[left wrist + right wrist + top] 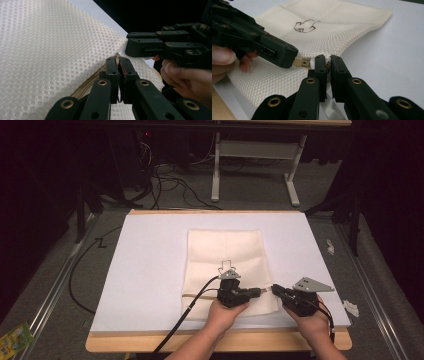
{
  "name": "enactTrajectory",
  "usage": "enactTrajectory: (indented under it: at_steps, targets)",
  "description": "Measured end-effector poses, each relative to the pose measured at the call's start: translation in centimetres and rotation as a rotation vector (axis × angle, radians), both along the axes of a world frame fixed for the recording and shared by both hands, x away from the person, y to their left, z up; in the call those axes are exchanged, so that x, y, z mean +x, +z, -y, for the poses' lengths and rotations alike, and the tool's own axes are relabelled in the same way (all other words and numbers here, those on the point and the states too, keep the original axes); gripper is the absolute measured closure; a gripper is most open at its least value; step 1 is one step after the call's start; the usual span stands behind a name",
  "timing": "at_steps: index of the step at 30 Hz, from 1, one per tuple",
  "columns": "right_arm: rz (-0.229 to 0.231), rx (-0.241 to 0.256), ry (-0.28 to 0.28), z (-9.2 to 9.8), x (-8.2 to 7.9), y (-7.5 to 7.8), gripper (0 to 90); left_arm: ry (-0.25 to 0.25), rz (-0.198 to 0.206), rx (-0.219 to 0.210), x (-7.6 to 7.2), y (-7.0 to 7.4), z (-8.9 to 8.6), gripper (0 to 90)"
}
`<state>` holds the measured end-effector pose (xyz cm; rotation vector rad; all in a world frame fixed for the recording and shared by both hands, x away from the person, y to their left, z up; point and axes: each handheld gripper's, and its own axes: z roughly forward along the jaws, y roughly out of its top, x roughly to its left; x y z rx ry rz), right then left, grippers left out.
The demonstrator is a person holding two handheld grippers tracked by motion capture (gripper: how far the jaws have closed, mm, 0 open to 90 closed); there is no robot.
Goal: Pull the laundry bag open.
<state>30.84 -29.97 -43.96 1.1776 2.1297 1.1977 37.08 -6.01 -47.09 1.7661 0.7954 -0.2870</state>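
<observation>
high view: cream mesh bag (225, 265) lies flat mid-worktop (150, 270) on the white sheet, a small wire clip (226, 266) resting on it. both grippers sit at the bag's 5 o'clock corner. left gripper (256, 293) points toward 3 o'clock, right gripper (276, 291) toward 9 o'clock, tips nearly meeting at the bag's edge. a hand (222, 312) holds the left one, another hand (312, 320) the right.

left gripper view: left gripper (119, 65) jaws nearly together, pinching at the zipper (85, 85) end on the bag (50, 50) edge. right gripper (136, 46) comes in from 3 o'clock, tip on the bag corner.

right gripper view: right gripper (328, 65) jaws narrow, clamped on the bag (317, 37) edge. left gripper (292, 56) enters from 9 o'clock, holding the tan zipper pull (302, 62). wire clip (305, 26) sits at 12 o'clock on the mesh.
</observation>
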Motion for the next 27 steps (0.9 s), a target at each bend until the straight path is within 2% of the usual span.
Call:
enactTrajectory:
  at_steps: [1,4,6,7,10,14,16,19,27]
  targets:
    - [0.0,0.0,0.0,0.0,0.0,0.0,85.7,-0.005,-0.018,-0.008,0.2,-0.1,-0.1,87.7]
    - [-0.012,0.01,0.01,-0.2,0.0,-0.1,85.9,-0.017,-0.122,-0.067,0.9,-0.8,-0.8,87.7]
    - [-0.013,0.016,0.011,-0.2,0.0,-0.1,85.9,-0.02,-0.146,-0.089,1.0,-0.9,-1.0,87.7]
    - [-0.016,0.023,0.012,-0.2,0.0,0.0,85.9,-0.024,-0.144,-0.088,1.0,-1.0,-1.0,87.7]
    - [-0.012,0.014,0.018,-0.3,-0.1,0.0,86.0,-0.02,-0.17,-0.106,1.0,-1.2,-1.0,87.6]
    - [-0.005,0.037,0.024,-0.2,-0.1,0.0,86.0,-0.005,-0.161,-0.108,0.9,-1.3,-0.5,85.3]
    - [-0.005,0.04,0.023,-0.1,-0.1,0.0,86.0,0.005,-0.169,-0.109,0.9,-1.5,-0.3,84.9]
    - [-0.006,0.039,0.021,-0.1,-0.1,0.0,85.9,0.01,-0.157,-0.111,0.7,-1.7,0.1,84.1]
    - [-0.001,0.045,0.02,0.0,-0.1,0.1,85.9,0.016,-0.13,-0.111,0.4,-1.6,0.6,87.2]
